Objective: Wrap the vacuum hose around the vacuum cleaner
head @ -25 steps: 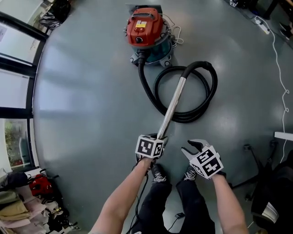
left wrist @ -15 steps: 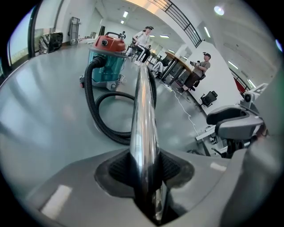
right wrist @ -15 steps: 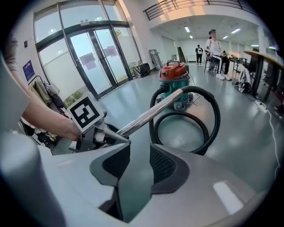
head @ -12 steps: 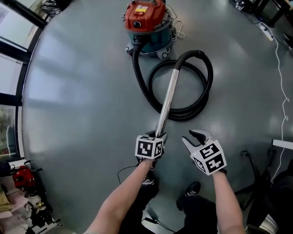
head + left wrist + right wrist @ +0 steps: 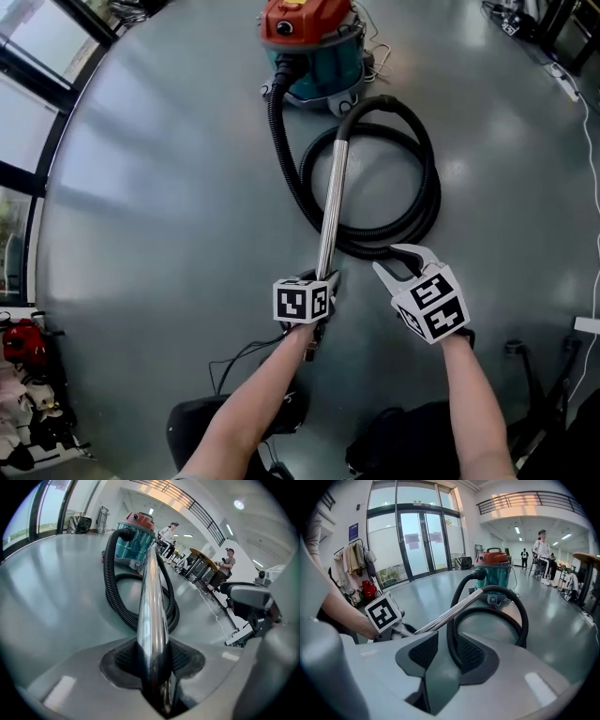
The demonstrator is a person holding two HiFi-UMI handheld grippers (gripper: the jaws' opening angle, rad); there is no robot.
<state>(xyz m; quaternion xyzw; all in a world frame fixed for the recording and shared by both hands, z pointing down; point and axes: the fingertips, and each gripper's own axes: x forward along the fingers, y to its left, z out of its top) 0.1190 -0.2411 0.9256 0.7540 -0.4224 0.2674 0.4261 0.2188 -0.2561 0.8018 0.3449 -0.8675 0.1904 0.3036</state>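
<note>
Your left gripper (image 5: 325,279) is clamped on the smooth chrome wand (image 5: 330,202). Your right gripper (image 5: 398,262), jaws apart, has advanced to the ribbed black hose (image 5: 428,187), which lies coiled beside the red-lidded teal vacuum cleaner (image 5: 314,42).

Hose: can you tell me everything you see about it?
The hose is black, ribbed and bendy-looking. One end plugs into the front of the vacuum. From there it lies on the floor in a big loop, not wrapped round the vacuum. Its far end arches up into a shiny metal tube, which the left gripper clamps. The open right gripper hovers at the loop's near edge, not gripping it.
</note>
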